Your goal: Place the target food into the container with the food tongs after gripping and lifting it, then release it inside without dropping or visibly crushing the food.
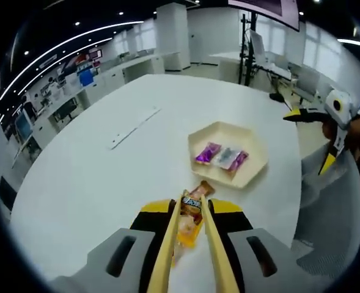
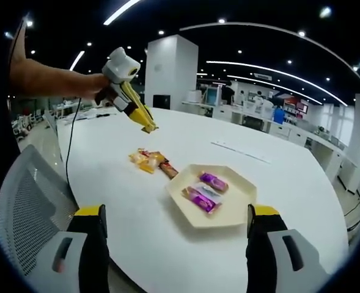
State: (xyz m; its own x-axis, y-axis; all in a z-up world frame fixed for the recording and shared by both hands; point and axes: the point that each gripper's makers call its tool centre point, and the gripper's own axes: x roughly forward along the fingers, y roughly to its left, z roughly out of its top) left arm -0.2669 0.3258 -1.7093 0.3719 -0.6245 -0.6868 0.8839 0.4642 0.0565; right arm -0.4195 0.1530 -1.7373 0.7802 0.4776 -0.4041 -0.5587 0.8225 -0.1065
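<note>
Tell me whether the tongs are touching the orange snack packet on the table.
Apart. The right gripper view shows a clear gap between the tips of the tongs and the orange snack packet; the left gripper view merely lines them up.

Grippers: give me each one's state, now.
Left gripper: closed on the food tongs; a snack packet sits between the tong arms, but whether it is gripped cannot be told.
Right gripper: fingers open, empty.

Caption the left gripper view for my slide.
Tongs frame an orange snack packet; tray with purple packets beyond.
</note>
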